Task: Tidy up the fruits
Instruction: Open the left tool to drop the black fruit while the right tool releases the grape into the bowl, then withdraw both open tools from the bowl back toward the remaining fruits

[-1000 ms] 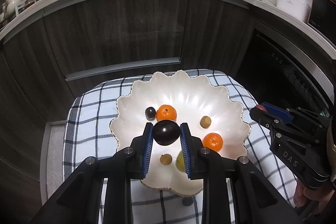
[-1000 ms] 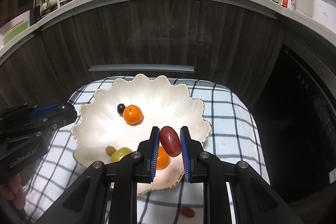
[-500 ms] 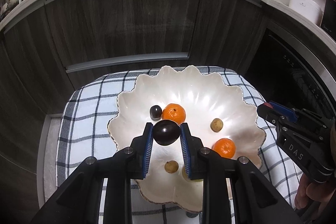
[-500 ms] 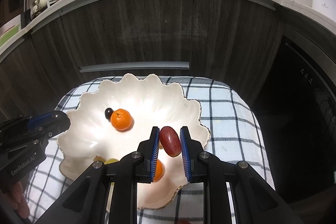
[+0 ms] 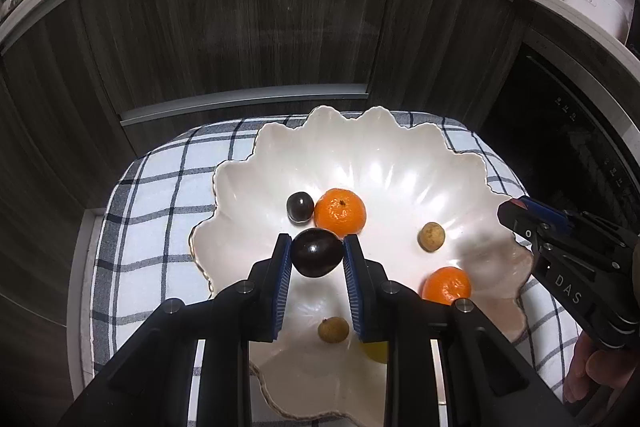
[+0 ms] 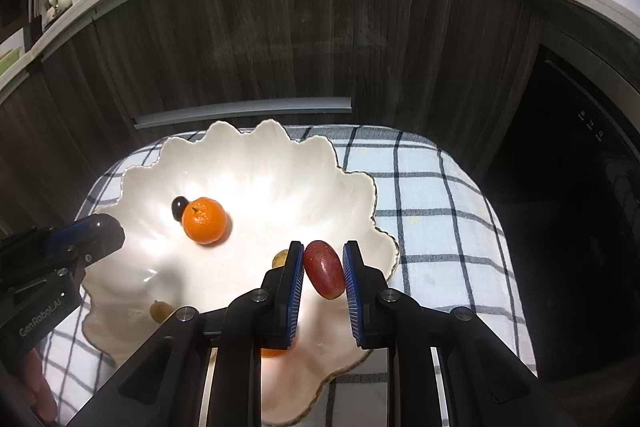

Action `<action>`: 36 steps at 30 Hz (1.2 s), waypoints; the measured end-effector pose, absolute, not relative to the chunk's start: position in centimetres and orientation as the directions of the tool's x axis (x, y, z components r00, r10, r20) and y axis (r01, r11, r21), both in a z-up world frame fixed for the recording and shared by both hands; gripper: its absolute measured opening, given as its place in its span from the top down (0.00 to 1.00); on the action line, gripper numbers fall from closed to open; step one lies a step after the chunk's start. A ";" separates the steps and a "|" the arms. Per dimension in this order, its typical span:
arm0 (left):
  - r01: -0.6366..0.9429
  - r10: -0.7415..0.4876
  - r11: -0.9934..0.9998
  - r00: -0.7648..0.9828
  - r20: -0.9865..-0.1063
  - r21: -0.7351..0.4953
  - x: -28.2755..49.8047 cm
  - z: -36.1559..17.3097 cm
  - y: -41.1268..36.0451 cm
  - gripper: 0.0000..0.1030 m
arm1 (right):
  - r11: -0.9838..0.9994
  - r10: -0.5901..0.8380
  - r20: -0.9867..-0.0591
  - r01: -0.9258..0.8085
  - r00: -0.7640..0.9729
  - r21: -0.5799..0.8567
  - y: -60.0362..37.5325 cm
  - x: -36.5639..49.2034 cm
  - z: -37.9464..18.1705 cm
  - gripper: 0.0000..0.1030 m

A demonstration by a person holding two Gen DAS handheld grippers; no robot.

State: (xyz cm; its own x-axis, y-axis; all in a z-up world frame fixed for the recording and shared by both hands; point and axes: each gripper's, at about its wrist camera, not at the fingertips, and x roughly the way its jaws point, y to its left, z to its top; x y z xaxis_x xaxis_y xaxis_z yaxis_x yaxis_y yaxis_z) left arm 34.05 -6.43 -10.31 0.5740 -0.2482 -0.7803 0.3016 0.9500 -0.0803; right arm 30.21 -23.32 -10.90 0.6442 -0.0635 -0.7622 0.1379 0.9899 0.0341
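Dark plum [image 5: 317,253] clamped in left claw [image 5: 316,259]; red fruit [image 6: 324,269] pinched in right claw [image 6: 323,273], both over bowl [image 5: 400,155].

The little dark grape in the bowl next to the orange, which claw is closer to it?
Left. The left claw, holding a dark plum, hangs just in front of the little dark grape. The right claw is over the bowl's opposite edge.

Open white floor across the far and left stretch of the scalloped bowl [image 5: 372,143], clear for a descent. Crowded nearer: tangerine [image 5: 340,213] touching dark grape [image 5: 299,206], second tangerine [image 5: 447,285] and two longans [image 5: 431,236] scattered around.
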 end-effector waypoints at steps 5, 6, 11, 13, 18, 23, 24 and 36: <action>0.298 -0.242 0.951 0.571 -0.785 -0.076 34.6 -10.8 -6.6 0.74 | 0.989 -0.065 -0.770 0.142 0.635 0.034 -23.5 30.9 -11.6 0.79; 0.297 -0.241 0.952 0.570 -0.786 -0.077 34.8 -11.0 -6.6 0.74 | 0.989 -0.065 -0.772 0.144 0.632 0.034 -23.6 31.0 -11.7 0.79; 0.296 -0.238 0.952 0.560 -0.794 -0.076 35.2 -11.8 -6.7 0.74 | 0.988 -0.064 -0.782 0.149 0.620 0.037 -23.8 31.5 -12.5 0.79; 0.296 -0.236 0.952 0.554 -0.798 -0.075 35.2 -12.1 -6.7 0.74 | 0.988 -0.064 -0.786 0.149 0.615 0.036 -23.8 31.5 -12.8 0.79; 0.299 -0.240 0.951 0.544 -0.804 -0.082 35.3 -12.6 -6.7 0.74 | 0.989 -0.061 -0.795 0.143 0.604 0.034 -23.7 31.8 -13.3 0.79; 0.292 -0.243 0.952 0.537 -0.808 -0.093 35.3 -12.8 -6.6 0.72 | 0.989 -0.067 -0.798 0.146 0.599 0.027 -23.6 31.8 -13.4 0.78; 0.290 -0.243 0.953 0.538 -0.807 -0.093 35.2 -12.8 -6.6 0.63 | 0.989 -0.068 -0.800 0.146 0.596 0.025 -23.6 31.9 -13.4 0.78; 0.271 -0.216 0.961 0.593 -0.776 -0.061 34.1 -11.1 -6.5 0.28 | 0.983 -0.093 -0.785 0.180 0.613 0.023 -23.9 31.1 -12.4 0.32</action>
State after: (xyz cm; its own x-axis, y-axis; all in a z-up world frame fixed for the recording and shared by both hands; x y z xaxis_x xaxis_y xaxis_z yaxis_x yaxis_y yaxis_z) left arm 34.11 -6.52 -11.13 0.5929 -0.2165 -0.7756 0.2707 0.9607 -0.0612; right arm 31.06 -23.94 -12.40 0.6126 -0.0933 -0.7848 0.1798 0.9834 0.0234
